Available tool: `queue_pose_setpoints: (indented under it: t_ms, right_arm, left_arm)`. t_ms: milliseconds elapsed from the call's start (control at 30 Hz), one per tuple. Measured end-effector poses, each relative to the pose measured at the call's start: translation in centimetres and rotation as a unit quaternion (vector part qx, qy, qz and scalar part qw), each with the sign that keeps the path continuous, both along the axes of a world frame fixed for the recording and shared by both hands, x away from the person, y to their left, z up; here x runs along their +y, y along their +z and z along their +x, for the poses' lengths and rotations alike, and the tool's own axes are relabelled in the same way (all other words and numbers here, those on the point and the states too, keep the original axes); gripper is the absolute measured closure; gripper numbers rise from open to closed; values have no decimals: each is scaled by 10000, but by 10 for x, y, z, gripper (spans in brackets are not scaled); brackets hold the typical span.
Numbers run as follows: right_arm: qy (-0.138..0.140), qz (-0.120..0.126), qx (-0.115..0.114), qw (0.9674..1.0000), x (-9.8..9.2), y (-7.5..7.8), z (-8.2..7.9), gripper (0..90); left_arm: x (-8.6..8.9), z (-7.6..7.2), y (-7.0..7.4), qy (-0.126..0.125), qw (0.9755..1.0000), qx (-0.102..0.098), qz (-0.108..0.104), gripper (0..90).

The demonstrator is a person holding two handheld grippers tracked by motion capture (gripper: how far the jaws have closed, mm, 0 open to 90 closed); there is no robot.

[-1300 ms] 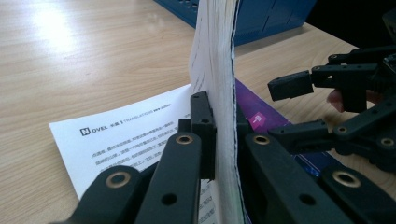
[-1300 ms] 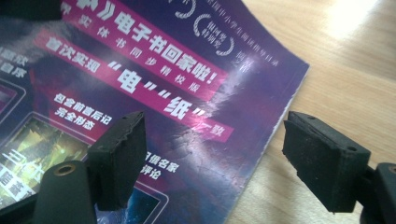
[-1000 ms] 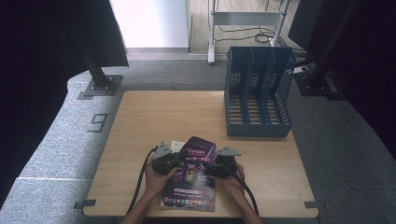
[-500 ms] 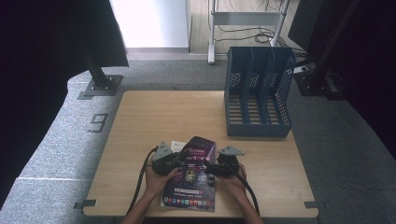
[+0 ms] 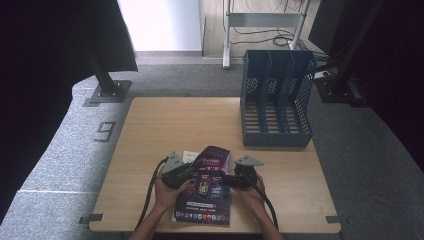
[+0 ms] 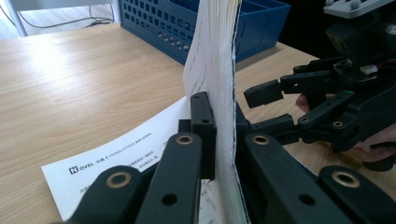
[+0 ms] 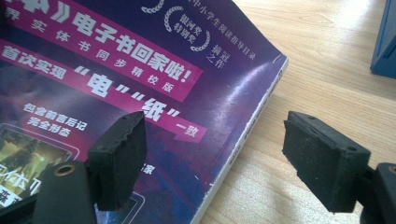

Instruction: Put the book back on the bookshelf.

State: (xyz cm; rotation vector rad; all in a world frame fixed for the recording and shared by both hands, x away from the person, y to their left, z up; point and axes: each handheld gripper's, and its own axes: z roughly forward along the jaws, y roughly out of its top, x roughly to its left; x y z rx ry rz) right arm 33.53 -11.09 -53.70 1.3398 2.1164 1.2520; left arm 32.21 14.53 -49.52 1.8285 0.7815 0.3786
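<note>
The high view shows a purple book (image 5: 206, 192) lying near the front edge of the counter (image 5: 165, 125), between the person's two hands, with its long axis running from the person toward the blue file rack (image 5: 276, 100) at the far right. The left gripper (image 5: 182, 174) is at the book's left side and the right gripper (image 5: 235, 179) at its right side, so both are equally near. In the left gripper view the fingers (image 6: 201, 121) are closed on a bundle of pages (image 6: 217, 70), which stands almost upright between them, while a white sheet with printed text (image 6: 116, 158) lies flat on the counter under that gripper. In the right gripper view the fingers (image 7: 119, 154) stand wide apart and hold nothing; the cover (image 7: 140, 93) fills the left part and its edge runs slanted between the two fingers, the left finger over the cover and the right finger over bare wood. Whether this is the spine or the open edge is not fully clear. The coming move probably depends on this edge: the right fingers must go down astride it to catch the book.
</note>
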Motion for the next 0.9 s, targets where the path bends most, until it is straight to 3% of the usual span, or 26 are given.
queue_pose_setpoints:
  t_ms: [767, 900]
  right_arm:
    - [65, 116, 42, 9999, -2, 1, 0, 206]
    - [90, 229, 72, 9997, -4, 1, 2, 201]
  left_arm:
    - [-1, -8, 13, -158, 9995, -244, -100, 876]
    - [-1, -10, 15, -188, 9994, -276, -110, 876]
